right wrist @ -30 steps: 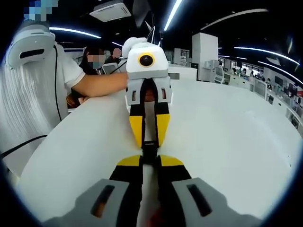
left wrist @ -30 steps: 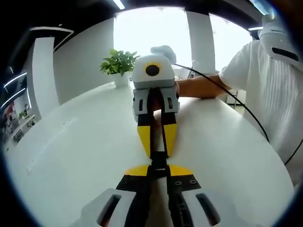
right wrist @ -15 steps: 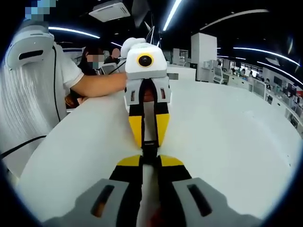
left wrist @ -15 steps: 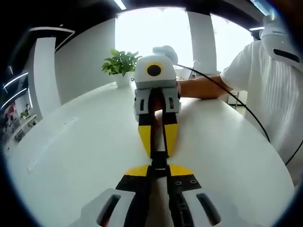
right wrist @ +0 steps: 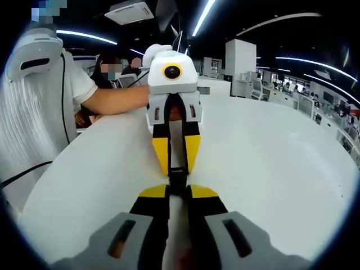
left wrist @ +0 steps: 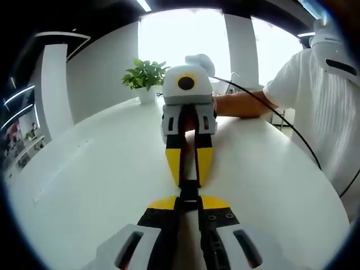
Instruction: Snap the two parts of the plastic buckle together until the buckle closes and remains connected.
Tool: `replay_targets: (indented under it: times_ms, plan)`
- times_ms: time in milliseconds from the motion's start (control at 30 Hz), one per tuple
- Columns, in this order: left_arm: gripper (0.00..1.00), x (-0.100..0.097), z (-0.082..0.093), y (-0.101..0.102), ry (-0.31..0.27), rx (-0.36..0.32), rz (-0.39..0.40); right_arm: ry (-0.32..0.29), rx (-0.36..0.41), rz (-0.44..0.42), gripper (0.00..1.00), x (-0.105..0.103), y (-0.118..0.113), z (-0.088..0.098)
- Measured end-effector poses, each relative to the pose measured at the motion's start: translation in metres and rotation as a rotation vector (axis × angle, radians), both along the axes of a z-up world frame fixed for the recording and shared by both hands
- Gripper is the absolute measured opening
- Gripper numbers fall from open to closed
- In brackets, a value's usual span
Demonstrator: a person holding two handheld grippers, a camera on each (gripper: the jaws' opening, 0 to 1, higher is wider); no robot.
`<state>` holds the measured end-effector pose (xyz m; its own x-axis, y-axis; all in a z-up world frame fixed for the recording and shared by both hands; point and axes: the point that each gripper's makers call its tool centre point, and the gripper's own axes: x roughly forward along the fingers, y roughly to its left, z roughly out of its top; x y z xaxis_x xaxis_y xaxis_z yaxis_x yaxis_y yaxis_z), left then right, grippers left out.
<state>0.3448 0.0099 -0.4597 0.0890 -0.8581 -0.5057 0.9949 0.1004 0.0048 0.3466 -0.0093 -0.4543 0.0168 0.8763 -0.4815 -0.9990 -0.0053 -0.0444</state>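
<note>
Both grippers meet nose to nose over the white surface (left wrist: 84, 185). The left gripper (left wrist: 189, 203) and right gripper (right wrist: 177, 191) pinch the black buckle (left wrist: 189, 190) between them, fingers pressed together; its join is hard to make out. A potted plant (left wrist: 144, 79) sits behind.

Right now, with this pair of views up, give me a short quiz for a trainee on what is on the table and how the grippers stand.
1. True or false: a potted plant stands on the white table, beyond the right gripper.
2. How do the left gripper and the right gripper stand? A: tip to tip, facing each other. B: side by side, pointing the same way. C: far apart, at opposite table edges.
3. Fill in: the black buckle sits between jaw tips coloured ___.
Key: 1 true; 2 A; 3 yellow.
</note>
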Motion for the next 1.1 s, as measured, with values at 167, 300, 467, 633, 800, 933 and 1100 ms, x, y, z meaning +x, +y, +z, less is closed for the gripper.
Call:
replay_targets:
  times_ms: [167, 300, 467, 633, 800, 933, 1100]
  plan:
    - [0.11, 0.003, 0.000, 0.002, -0.001, 0.000, 0.006, -0.014, -0.008, -0.012, 0.11, 0.000, 0.000, 0.000]
    - [0.11, 0.001, 0.000, 0.000, -0.001, -0.003, 0.013, -0.018, -0.010, -0.019, 0.11, 0.000, -0.001, 0.000]
    - [0.11, -0.003, 0.001, -0.004, -0.004, -0.002, 0.016, -0.017, -0.011, -0.024, 0.11, 0.001, -0.001, 0.000]
    - [0.11, -0.009, 0.002, -0.008, -0.006, 0.004, 0.017, -0.016, -0.012, -0.024, 0.11, 0.000, -0.001, 0.000]
    - [0.11, -0.011, 0.002, -0.009, -0.003, 0.002, 0.020, -0.013, -0.010, -0.023, 0.11, -0.001, 0.000, 0.000]
    - [0.11, -0.012, 0.002, -0.009, -0.003, 0.002, 0.022, -0.013, -0.010, -0.024, 0.11, 0.000, -0.001, 0.000]
    - [0.11, -0.012, 0.002, -0.009, -0.009, -0.004, 0.025, -0.011, -0.009, -0.025, 0.11, 0.000, -0.001, 0.000]
